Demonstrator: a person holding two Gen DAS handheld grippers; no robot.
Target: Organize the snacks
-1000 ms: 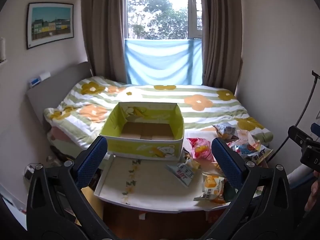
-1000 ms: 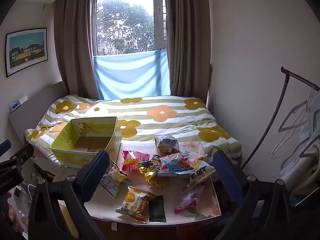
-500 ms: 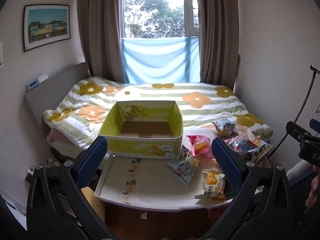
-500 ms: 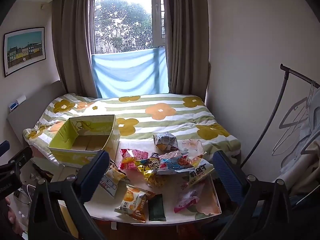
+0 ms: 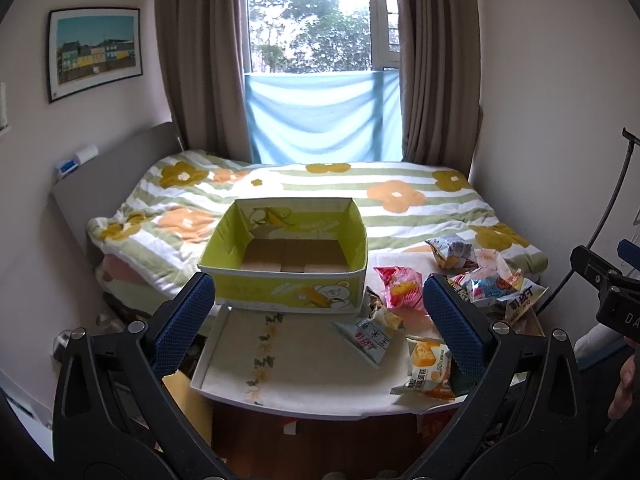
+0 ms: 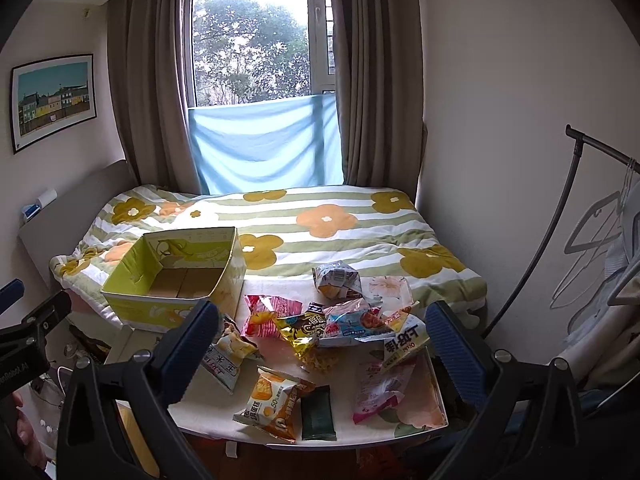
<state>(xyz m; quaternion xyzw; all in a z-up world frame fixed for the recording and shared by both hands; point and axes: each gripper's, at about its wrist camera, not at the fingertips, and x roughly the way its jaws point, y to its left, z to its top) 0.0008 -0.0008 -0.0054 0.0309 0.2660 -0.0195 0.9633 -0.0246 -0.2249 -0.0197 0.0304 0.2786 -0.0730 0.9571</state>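
Both tools are held with jaws spread wide and nothing between them. Ahead of the left gripper (image 5: pixel 319 314) the empty box (image 5: pixel 288 280) is seen on the table (image 5: pixel 304 360); snacks (image 6: pixel 344 324) are scattered ahead of the right gripper (image 6: pixel 320 338), the box to their left

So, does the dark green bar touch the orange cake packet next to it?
Touching. In the right wrist view the dark green bar lies against the right edge of the orange cake packet, with no bare table between them.
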